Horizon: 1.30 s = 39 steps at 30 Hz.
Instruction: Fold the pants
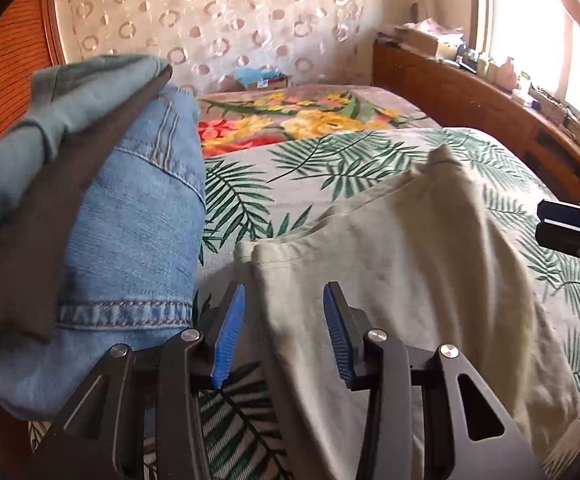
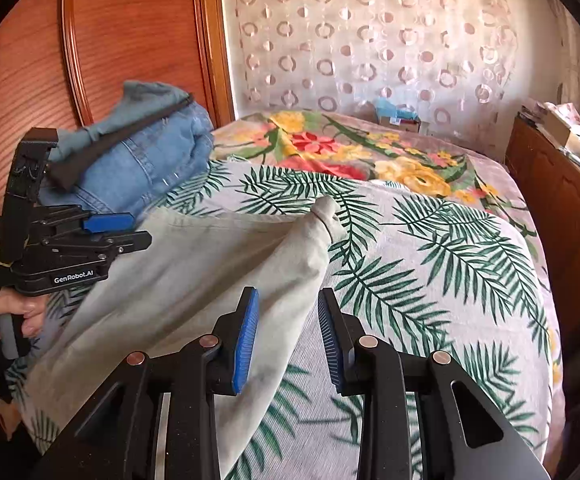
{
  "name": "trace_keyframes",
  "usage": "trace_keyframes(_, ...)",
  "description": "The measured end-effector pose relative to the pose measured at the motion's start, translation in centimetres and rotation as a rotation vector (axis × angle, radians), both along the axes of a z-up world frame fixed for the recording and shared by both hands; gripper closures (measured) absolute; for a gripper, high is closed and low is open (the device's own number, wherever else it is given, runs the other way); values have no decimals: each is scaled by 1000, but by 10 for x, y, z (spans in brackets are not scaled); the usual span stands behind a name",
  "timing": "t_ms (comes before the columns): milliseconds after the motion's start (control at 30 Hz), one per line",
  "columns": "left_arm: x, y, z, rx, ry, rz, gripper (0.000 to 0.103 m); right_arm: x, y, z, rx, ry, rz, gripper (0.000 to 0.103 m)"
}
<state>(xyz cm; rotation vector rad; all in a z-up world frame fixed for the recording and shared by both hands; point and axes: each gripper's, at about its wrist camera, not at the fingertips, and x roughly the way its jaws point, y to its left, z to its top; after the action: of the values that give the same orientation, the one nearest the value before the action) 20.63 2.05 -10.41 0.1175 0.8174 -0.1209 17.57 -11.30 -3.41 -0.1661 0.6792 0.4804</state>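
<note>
Beige pants are laid on the palm-leaf bed cover, one leg end raised. A clothing stack is kept beside them. Left gripper and right gripper: jaws held apart over the fabric, nothing gripped.

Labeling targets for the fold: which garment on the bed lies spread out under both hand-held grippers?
The beige pants, laid flat on the palm-leaf bedspread. The blue jeans and grey-green garment sit folded in a stack by the wooden headboard.
</note>
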Motion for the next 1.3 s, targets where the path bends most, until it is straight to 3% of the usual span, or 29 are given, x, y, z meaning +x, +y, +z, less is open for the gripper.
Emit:
trace_keyframes(133,5,2,-4,20,10,10,66,9,7,-3,1,16,-2,71)
trace_keyframes(233,6,1,-6,28,13,1,79,11,8,-3,14,16,-1,71)
trace_keyframes(267,5,1,-6,34,10,0,92,11,9,-3,18,16,0,71)
trace_keyframes(300,6,1,-5,37,9,-1,98,12,8,-3,19,14,0,71)
trace_keyframes(533,-5,8,20,85,-107,66,100,19,-1,-8,25,24,-20,71)
trace_keyframes(733,-3,11,23,80,-90,77,100,25,0,-11,26,43,-27,71)
trace_keyframes(800,-4,12,24,46,-79,64,99,26,1,-12,19,46,-28,71)
trace_keyframes(933,-16,7,27,-8,-63,31,93,24,0,-12,17,57,-26,71)
trace_keyframes(1033,-30,-1,30,-10,-72,-2,79,13,-2,-9,17,51,-16,71)
trace_keyframes(1100,-40,-4,33,-27,-80,-29,59,3,-5,-7,19,47,-9,72)
trace_keyframes(1267,-63,-8,35,-72,-86,-71,27,-27,-10,-4,33,40,23,71)
trace_keyframes(1300,-68,-9,34,-77,-88,-79,27,-34,-12,-4,35,38,31,71)
